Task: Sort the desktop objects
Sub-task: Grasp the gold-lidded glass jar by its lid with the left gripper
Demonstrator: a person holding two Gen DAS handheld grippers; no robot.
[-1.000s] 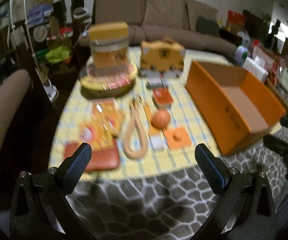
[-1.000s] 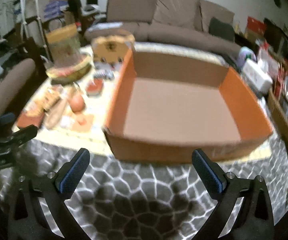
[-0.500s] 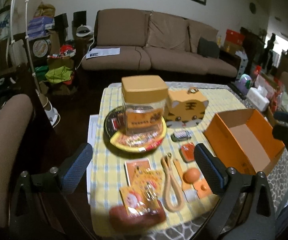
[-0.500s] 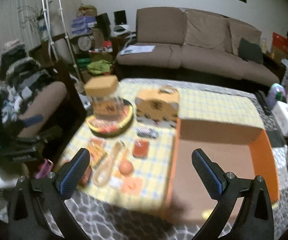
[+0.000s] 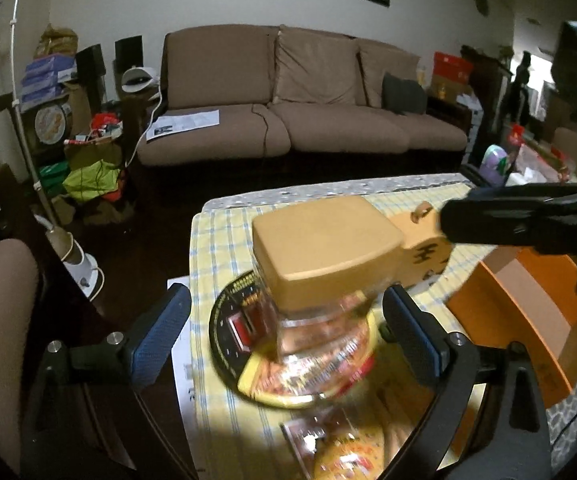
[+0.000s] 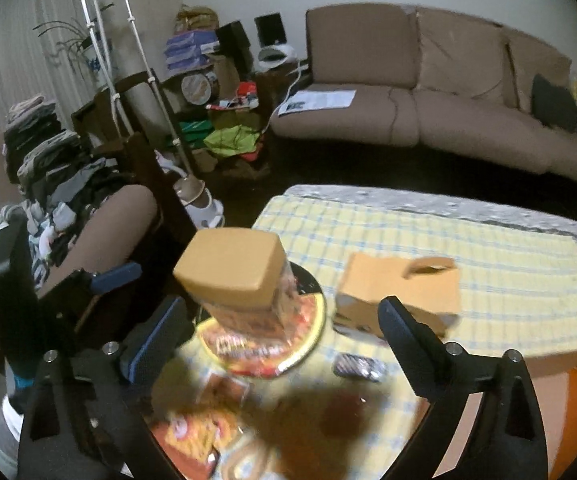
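Tan plastic caps the clear jar (image 5: 320, 264), which stands in a round, black-rimmed bowl (image 5: 224, 332) on the yellow checked cloth (image 5: 216, 248) of the bench. In the left wrist view the left tongs (image 5: 286, 332) gape wide, blue pads on either side of the jar; nothing is gripped, and the pads show no contact with the glass. Their jaws have just been closing a little. Behind the jar, to the right, sits a tiger-striped case (image 5: 424, 248) with a loop handle. Further right lies the orange box (image 5: 528, 304), open at the top. A dark gripper body crosses the upper right of that view, partly covering the case and box. Bright packets (image 5: 344, 452) lie blurred at the near edge of the cloth.

In the right wrist view the right tongs (image 6: 280, 340) also stand wide and hold nothing; their jaws have just been closing slightly too. Between their fingers appear the jar (image 6: 240, 280) in its bowl (image 6: 312, 320), the case (image 6: 400, 292) to the right of it, and a small dark object (image 6: 358, 366) on the cloth in front of the case, too blurred to identify. The left tongs' blue pad (image 6: 114, 274) shows at the left of that view. A brown sofa (image 6: 428, 92) fills the background beyond the bench.
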